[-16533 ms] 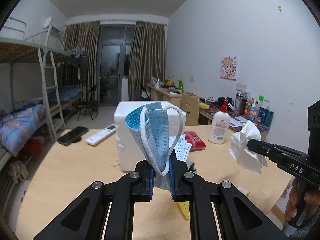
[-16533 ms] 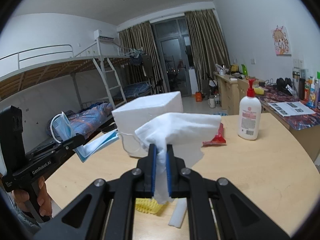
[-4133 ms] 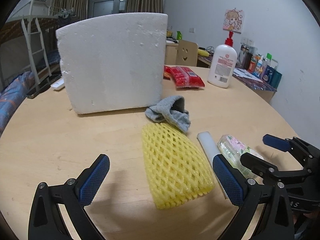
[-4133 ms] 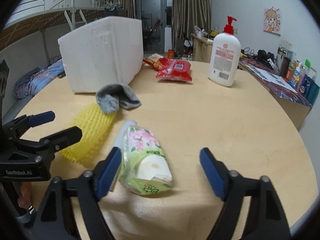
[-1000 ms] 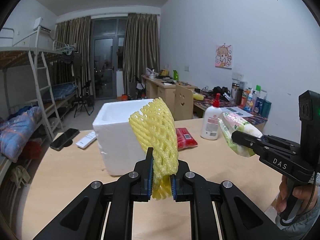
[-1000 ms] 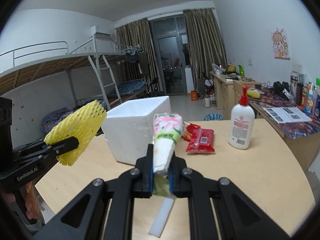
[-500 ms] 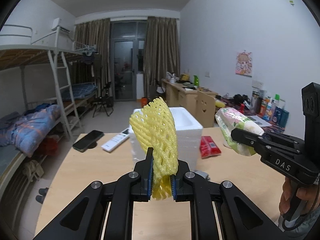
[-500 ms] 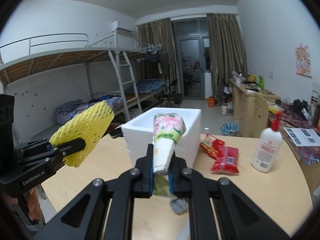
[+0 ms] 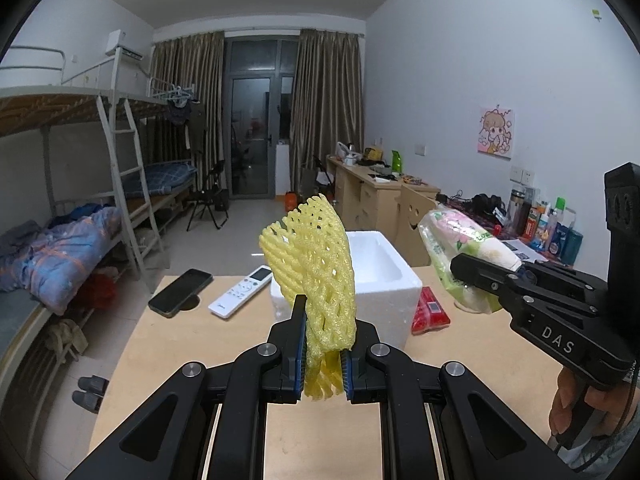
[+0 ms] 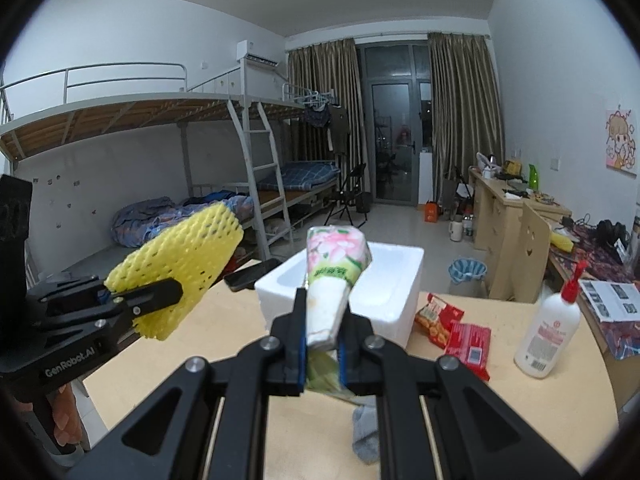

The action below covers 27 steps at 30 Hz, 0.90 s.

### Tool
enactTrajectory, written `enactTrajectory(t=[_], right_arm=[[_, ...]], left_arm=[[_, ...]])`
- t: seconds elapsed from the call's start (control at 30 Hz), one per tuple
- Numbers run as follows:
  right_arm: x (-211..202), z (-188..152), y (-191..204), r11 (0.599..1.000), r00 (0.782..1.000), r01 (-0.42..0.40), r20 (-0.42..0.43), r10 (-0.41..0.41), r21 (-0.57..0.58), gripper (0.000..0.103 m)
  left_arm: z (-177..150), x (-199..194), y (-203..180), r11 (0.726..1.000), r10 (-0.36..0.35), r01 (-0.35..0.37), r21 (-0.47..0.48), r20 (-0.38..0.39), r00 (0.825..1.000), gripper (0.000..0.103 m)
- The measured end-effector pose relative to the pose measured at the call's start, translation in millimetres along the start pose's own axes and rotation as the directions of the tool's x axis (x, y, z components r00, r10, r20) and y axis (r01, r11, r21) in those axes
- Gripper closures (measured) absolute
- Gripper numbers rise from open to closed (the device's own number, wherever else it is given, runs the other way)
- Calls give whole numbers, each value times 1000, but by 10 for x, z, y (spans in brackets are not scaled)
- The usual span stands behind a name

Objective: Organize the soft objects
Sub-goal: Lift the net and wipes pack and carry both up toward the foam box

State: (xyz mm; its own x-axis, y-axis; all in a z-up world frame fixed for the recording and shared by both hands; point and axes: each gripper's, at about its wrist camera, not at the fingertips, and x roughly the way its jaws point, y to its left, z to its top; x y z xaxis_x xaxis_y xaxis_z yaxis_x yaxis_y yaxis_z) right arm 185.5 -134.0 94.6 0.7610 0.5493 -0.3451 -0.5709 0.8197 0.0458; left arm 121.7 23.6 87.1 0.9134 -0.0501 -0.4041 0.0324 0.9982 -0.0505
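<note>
Left tool (image 9: pixel 323 364) clamping yellow foam net (image 9: pixel 314 276), right tool (image 10: pixel 322 354) tissue pack (image 10: pixel 334 276), now nearer foam box (image 10: pixel 384 280).

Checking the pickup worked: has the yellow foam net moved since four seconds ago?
Yes. The yellow foam net is off the table, pinched in the left claw, now up in front of the white foam box instead of lying below it.

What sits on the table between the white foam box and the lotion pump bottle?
Red snack packets lie between the foam box and the pump bottle, in the right wrist view.
</note>
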Motion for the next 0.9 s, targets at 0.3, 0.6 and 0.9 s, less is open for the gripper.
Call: enactTrajectory(t=[0.3,0.6,0.9], right_arm=[[121,256,-13,999,999,26,26,-25,-31,89],[345,406,-48,999,999,21,26,-20,-34,89],[610,462,-145,999,1000,9,17,-9,-33,89]], left_arm=[[318,252,77,1000,-27,27,-11,-17,999,88],[606,517,115,999,-49,48,-25,-17,999,88],[749,839,191,999,-36,35,-34,-22,999,88]])
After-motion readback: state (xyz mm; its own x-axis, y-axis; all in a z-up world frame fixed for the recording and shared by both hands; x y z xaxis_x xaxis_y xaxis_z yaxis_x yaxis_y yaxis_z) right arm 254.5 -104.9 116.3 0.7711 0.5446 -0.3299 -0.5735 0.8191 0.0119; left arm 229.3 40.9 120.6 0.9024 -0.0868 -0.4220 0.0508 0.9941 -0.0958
